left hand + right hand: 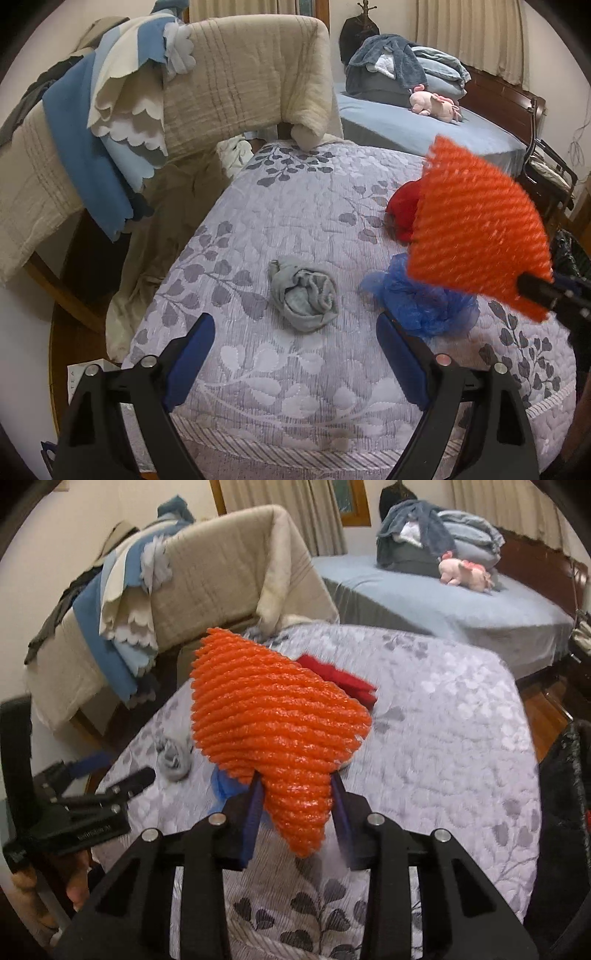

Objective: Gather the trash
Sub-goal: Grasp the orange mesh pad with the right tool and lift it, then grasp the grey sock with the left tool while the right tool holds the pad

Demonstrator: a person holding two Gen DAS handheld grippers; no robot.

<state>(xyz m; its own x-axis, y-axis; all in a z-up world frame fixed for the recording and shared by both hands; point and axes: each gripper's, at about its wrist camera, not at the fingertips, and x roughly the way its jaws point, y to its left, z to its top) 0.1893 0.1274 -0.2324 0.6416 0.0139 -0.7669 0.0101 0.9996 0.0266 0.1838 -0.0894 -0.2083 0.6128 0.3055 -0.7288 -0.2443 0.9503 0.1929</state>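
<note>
My right gripper (297, 786) is shut on an orange foam net sleeve (273, 716) and holds it up above the quilted bed; the sleeve also shows at the right of the left wrist view (476, 229). My left gripper (295, 332) is open and empty, low over the quilt, and it shows at the left of the right wrist view (110, 782). Just ahead of it lies a crumpled grey sock (304, 293) (173, 758). A blue mesh wad (424, 299) lies by its right finger. A red cloth (404, 210) (343, 681) lies farther back.
The bed has a lilac leaf-pattern quilt (295, 206). A chair draped with beige and blue blankets (184, 99) stands at the far left. A second bed (424, 129) with a pink plush toy (434, 105) and piled clothes is behind. A black bag (565, 782) hangs at the right edge.
</note>
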